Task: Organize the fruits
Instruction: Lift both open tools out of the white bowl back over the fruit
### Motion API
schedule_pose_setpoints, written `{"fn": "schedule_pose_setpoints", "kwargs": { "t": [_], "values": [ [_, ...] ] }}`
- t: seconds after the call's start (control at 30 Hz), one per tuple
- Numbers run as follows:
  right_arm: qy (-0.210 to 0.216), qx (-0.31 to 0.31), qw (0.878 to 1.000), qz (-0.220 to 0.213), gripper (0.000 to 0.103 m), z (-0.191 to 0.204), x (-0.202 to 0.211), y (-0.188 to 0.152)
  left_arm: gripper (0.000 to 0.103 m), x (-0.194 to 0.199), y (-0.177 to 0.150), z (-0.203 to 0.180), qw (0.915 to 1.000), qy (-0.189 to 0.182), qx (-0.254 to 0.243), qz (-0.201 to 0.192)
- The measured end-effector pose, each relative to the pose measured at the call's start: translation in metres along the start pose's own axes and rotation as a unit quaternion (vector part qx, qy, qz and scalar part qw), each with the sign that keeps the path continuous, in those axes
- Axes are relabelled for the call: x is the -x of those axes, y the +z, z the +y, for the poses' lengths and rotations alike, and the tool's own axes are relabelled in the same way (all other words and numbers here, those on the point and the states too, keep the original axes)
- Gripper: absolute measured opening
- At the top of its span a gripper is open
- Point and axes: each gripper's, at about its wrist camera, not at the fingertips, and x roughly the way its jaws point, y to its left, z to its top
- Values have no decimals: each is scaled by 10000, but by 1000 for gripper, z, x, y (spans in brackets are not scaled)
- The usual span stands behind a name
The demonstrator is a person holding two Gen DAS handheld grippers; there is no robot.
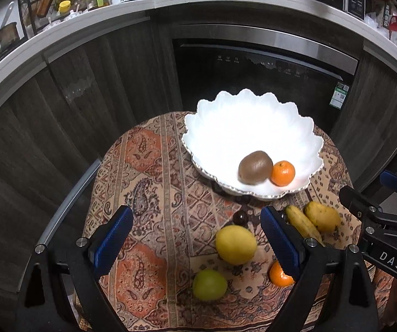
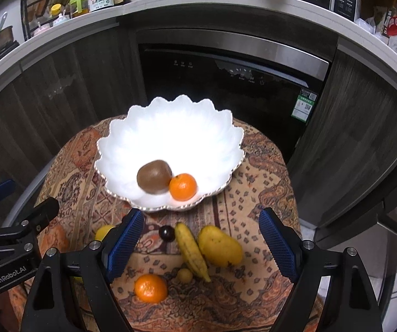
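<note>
Only the right wrist view shows the small yellow fruit (image 2: 185,275) at lower centre; both the left gripper (image 1: 197,242) and the right gripper (image 2: 201,244) are spread, pinching nothing.

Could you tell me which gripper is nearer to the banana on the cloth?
Right. The right gripper frames the banana between its open fingers; the left gripper sits beside it, over the lemon.

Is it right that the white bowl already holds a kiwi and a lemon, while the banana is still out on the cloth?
Not quite. The white bowl holds a kiwi and an orange, not a lemon; the lemon is still out on the cloth. Both wrist views show this. The rest is right: the banana lies on the cloth in front of the bowl.
</note>
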Motion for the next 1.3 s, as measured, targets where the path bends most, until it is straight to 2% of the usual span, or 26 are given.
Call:
{"fn": "schedule_pose_setpoints", "kwargs": {
  "t": [0.9, 1.3],
  "values": [
    [21, 100, 9992, 383, 86, 14, -15, -53, 94, -19, -58, 8, 9991, -23, 31, 411],
    [20, 161, 9976, 669, 86, 23, -31, -78, 94, -40, -84, 12, 9979, -59, 35, 641]
  ]
}}
